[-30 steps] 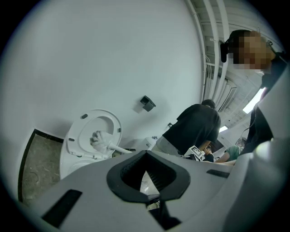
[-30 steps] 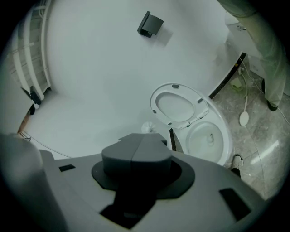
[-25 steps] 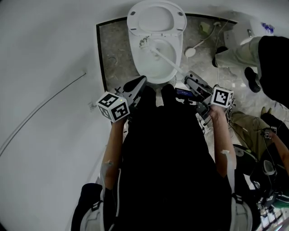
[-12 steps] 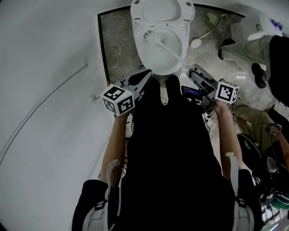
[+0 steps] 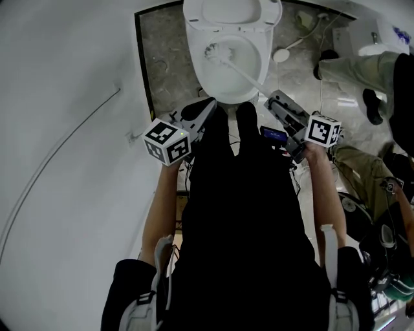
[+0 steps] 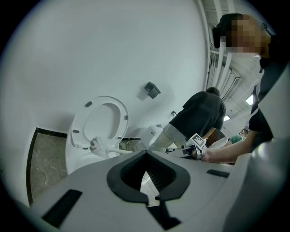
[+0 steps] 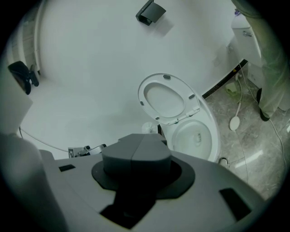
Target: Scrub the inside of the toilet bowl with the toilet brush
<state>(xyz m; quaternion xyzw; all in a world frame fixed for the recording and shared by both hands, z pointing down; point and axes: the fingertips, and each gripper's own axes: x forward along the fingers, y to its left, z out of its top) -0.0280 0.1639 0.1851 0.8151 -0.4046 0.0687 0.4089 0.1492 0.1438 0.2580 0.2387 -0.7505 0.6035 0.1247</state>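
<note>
- Bowl [image 5: 251, 64]: seen at the top of the head view, with the seat [image 5: 233, 13] raised.
- Brush [image 5: 213, 53]: the bristle head is set inside the bowl, against its left inner wall. The handle is run diagonally back to the right tool.
- Right tool [image 5: 277, 102]: pressed together, pinching the brush handle's end, just beside the bowl's front right.
- Left tool [image 6: 147, 170]: spread, with nothing held between; it is held near the bowl's front left.
</note>
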